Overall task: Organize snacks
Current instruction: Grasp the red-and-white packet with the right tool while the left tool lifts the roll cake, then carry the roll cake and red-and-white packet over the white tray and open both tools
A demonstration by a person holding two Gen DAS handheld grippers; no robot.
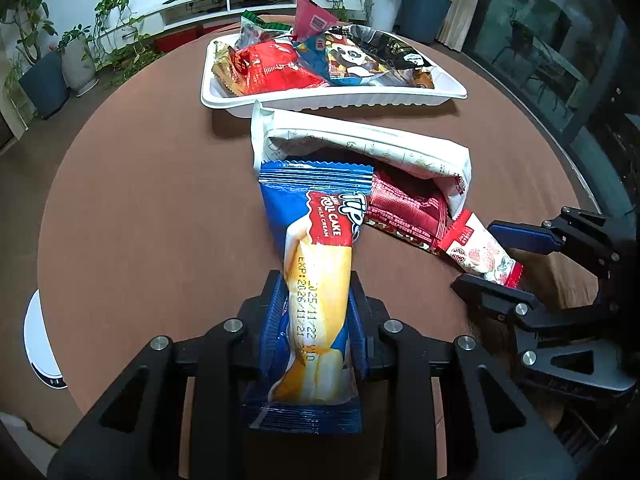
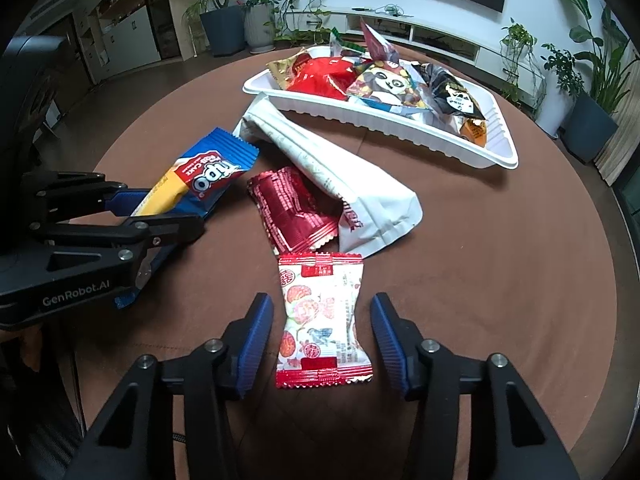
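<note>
My left gripper is shut on a blue Tipo roll cake packet, also seen from the right wrist view. My right gripper is open, its fingers on either side of a small white and red candy packet lying on the table; that packet also shows in the left wrist view. A long white packet and a dark red foil packet lie beyond. A white tray at the far side holds several snack packets.
The round brown table has open surface to the right and left of the loose packets. Potted plants, a white TV cabinet and a glass wall surround the table. A white round object sits below the table's left edge.
</note>
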